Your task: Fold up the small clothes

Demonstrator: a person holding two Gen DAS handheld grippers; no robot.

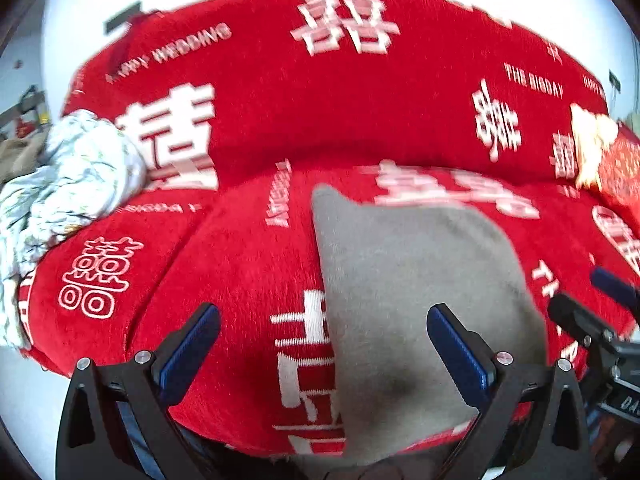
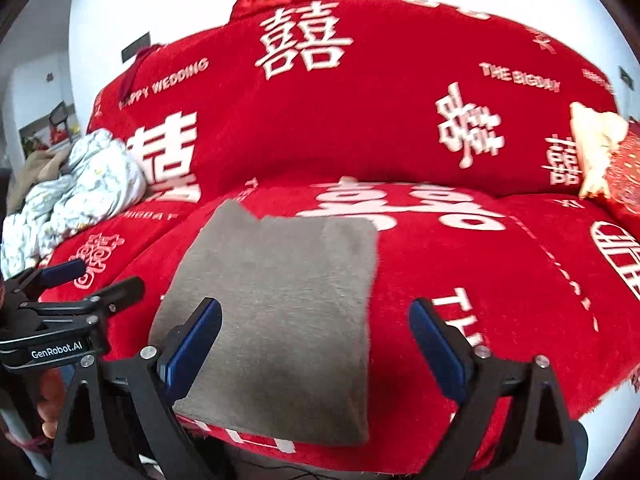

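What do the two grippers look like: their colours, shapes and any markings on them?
Both look alike. The left gripper and the right gripper each have a black angular frame with triangular cut-outs and silver round bolts. Each finger carries a flat blue pad. In the right wrist view, the left gripper's body bears white lettering, "GenRobot.AI". No cables or sleeves show clearly.

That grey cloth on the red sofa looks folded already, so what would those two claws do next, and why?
Probably back away from the grey cloth and turn to the crumpled floral garment at the sofa's left end. The grey piece lies flat in a neat rectangle on the red seat cover, and both the left gripper and right gripper are open, holding nothing.
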